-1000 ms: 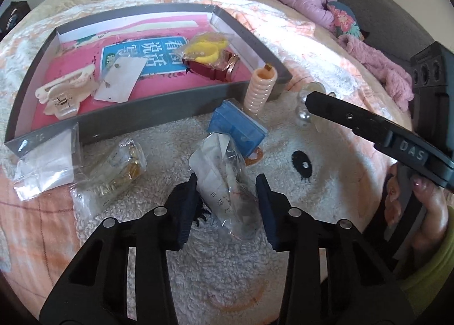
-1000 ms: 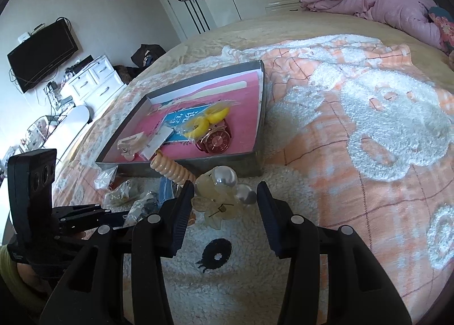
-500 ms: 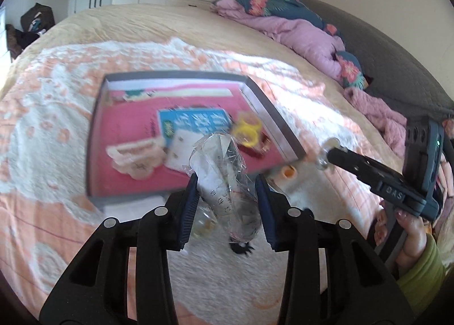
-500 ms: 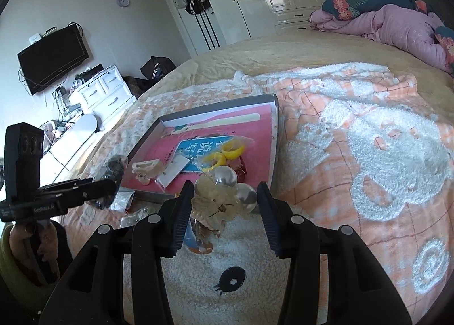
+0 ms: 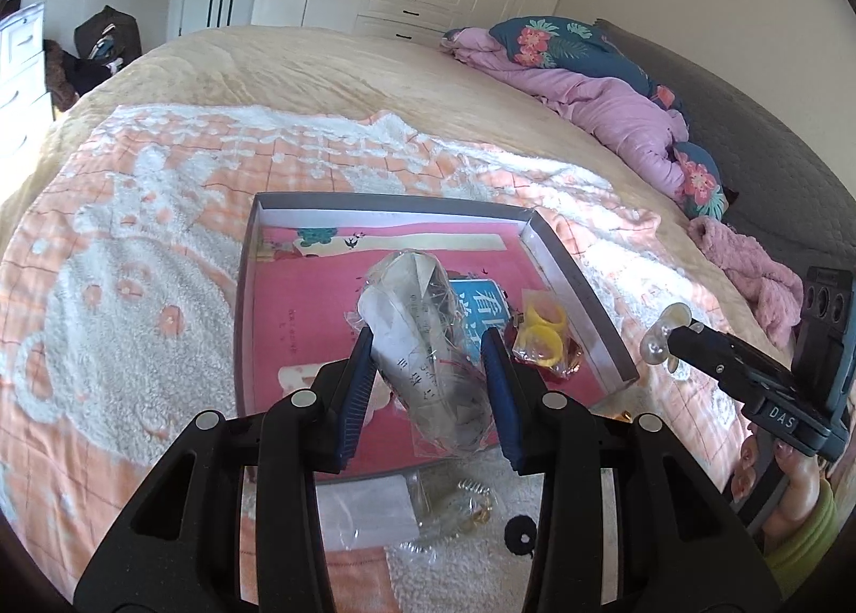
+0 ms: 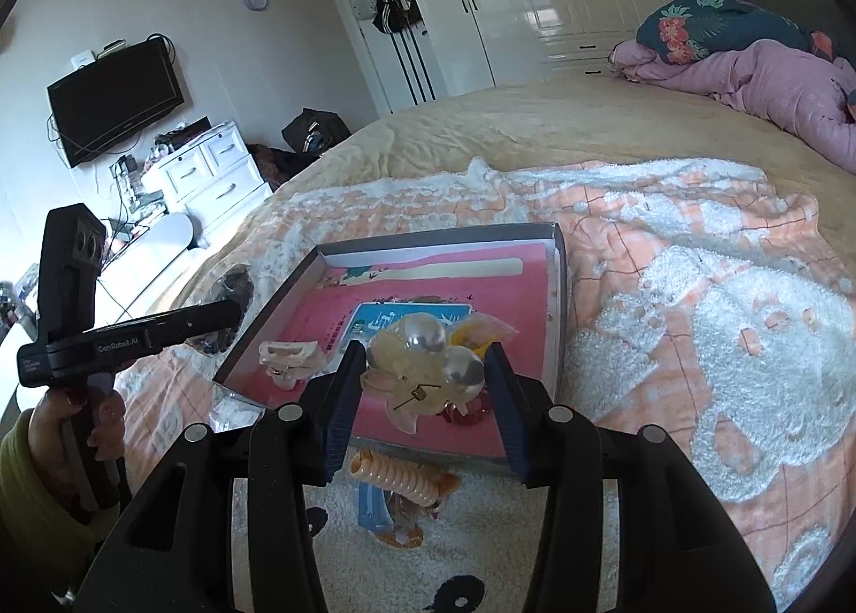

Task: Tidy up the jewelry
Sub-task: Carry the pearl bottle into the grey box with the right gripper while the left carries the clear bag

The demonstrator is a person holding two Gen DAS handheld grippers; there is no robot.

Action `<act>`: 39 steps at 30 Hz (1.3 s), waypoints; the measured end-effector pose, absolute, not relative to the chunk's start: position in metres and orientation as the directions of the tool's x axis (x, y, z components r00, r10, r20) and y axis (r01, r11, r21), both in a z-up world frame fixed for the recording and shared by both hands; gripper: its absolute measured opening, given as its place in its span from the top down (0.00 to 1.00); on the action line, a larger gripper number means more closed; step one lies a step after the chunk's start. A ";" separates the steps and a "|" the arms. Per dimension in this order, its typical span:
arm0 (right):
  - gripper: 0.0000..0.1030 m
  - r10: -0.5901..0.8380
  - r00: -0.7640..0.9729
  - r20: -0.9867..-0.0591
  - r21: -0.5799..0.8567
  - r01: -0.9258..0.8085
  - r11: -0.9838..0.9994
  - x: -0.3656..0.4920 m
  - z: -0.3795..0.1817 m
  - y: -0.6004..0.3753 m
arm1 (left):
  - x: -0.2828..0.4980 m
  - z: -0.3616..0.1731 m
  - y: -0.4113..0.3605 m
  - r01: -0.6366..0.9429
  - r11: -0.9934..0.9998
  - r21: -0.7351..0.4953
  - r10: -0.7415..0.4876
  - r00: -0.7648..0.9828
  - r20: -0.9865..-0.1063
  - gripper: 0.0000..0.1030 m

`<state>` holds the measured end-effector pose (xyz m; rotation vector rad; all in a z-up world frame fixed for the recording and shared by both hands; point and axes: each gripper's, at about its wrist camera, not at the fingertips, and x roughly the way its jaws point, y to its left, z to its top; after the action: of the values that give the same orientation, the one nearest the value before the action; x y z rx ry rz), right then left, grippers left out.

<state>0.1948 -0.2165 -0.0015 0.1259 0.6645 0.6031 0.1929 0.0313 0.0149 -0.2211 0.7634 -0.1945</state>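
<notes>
The left gripper (image 5: 428, 383) is gripping a crumpled clear packet (image 5: 422, 356) between its blue fingers (image 5: 357, 393), holding it in the centre of the left wrist frame, over the pink floor of the grey tray (image 5: 575, 286). The right gripper (image 6: 425, 393) is clamping a pearl hair clip (image 6: 422, 361) at the middle of the right wrist frame, above the tray's near wall.

The packet is slick film, held only at its middle, so it is probably liable to slide out or fold if the squeeze slackens, and then it could be landing on the fluffy blanket (image 5: 134, 292) instead of inside. The clip is being pinched across rounded pearls, which looks like a poor seat; a twist could be popping it loose. With both grippers converging on one tray, the tools could be knocking together. A low approach could be catching the tray's thin wall and shifting it on the soft bed.

Open room is lying in the tray's upper left part in the left wrist frame, where the pink floor is bare. The lower right corner is crowded by yellow rings (image 5: 543, 335) in a bag, and a cream claw clip (image 6: 289, 356) is sitting at the left side in the right wrist frame. Outside the near wall, a coiled hair tie (image 6: 396, 476) and small bags (image 5: 369, 511) are waiting on the blanket.
</notes>
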 end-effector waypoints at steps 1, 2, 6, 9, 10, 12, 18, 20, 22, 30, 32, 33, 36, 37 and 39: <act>0.57 0.564 0.625 -0.540 0.297 -0.485 0.822 0.197 -0.001 -0.215 | 0.195 0.014 0.030 0.097 0.959 -0.268 -0.256 0.705 -0.661 0.69; 0.57 0.564 0.625 -0.539 0.296 -0.486 0.822 0.199 -0.001 -0.215 | 0.197 0.013 0.028 0.101 0.958 -0.267 -0.258 0.704 -0.661 0.69; 0.57 0.563 0.628 -0.538 0.294 -0.486 0.823 0.207 0.000 -0.213 | 0.204 0.011 0.019 0.120 0.961 -0.250 -0.261 0.699 -0.666 0.69; 0.57 0.561 0.629 -0.539 0.294 -0.484 0.825 0.212 0.000 -0.212 | 0.210 0.007 0.012 0.138 0.961 -0.240 -0.267 0.690 -0.673 0.69; 0.57 0.559 0.630 -0.539 0.293 -0.482 0.826 0.213 0.000 -0.212 | 0.213 0.005 0.009 0.145 0.961 -0.236 -0.269 0.685 -0.677 0.69; 0.57 0.556 0.633 -0.539 0.292 -0.479 0.828 0.216 -0.001 -0.212 | 0.216 0.001 0.004 0.155 0.960 -0.234 -0.276 0.675 -0.684 0.69; 0.57 0.549 0.632 -0.546 0.300 -0.465 0.833 0.221 -0.007 -0.214 | 0.223 -0.013 -0.013 0.199 0.953 -0.229 -0.303 0.641 -0.705 0.69; 0.57 0.546 0.630 -0.552 0.301 -0.460 0.836 0.221 -0.011 -0.214 | 0.223 -0.019 -0.019 0.216 0.951 -0.223 -0.310 0.629 -0.713 0.69; 0.57 0.542 0.629 -0.557 0.301 -0.455 0.838 0.222 -0.014 -0.214 | 0.224 -0.023 -0.024 0.228 0.949 -0.219 -0.315 0.618 -0.720 0.69; 0.57 0.524 0.625 -0.578 0.305 -0.430 0.850 0.226 -0.027 -0.218 | 0.228 -0.041 -0.036 0.260 0.943 -0.209 -0.326 0.580 -0.746 0.69; 0.57 0.520 0.620 -0.588 0.302 -0.427 0.852 0.228 -0.031 -0.218 | 0.228 -0.044 -0.038 0.264 0.942 -0.206 -0.325 0.571 -0.754 0.69; 0.57 0.517 0.617 -0.593 0.302 -0.425 0.853 0.228 -0.033 -0.217 | 0.229 -0.045 -0.038 0.264 0.943 -0.205 -0.324 0.570 -0.755 0.69; 0.57 0.516 0.608 -0.603 0.309 -0.419 0.854 0.230 -0.038 -0.218 | 0.230 -0.047 -0.037 0.263 0.942 -0.208 -0.325 0.566 -0.758 0.69; 0.57 0.514 0.607 -0.606 0.307 -0.417 0.855 0.230 -0.039 -0.218 | 0.230 -0.047 -0.037 0.263 0.943 -0.206 -0.324 0.566 -0.758 0.69; 0.57 0.513 0.604 -0.610 0.309 -0.415 0.856 0.230 -0.042 -0.219 | 0.230 -0.048 -0.038 0.262 0.943 -0.203 -0.321 0.564 -0.761 0.69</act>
<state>0.2302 -0.2189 -0.0416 0.1412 0.7497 0.5391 0.2300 -0.0376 -0.0480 -0.0696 0.9086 -0.3433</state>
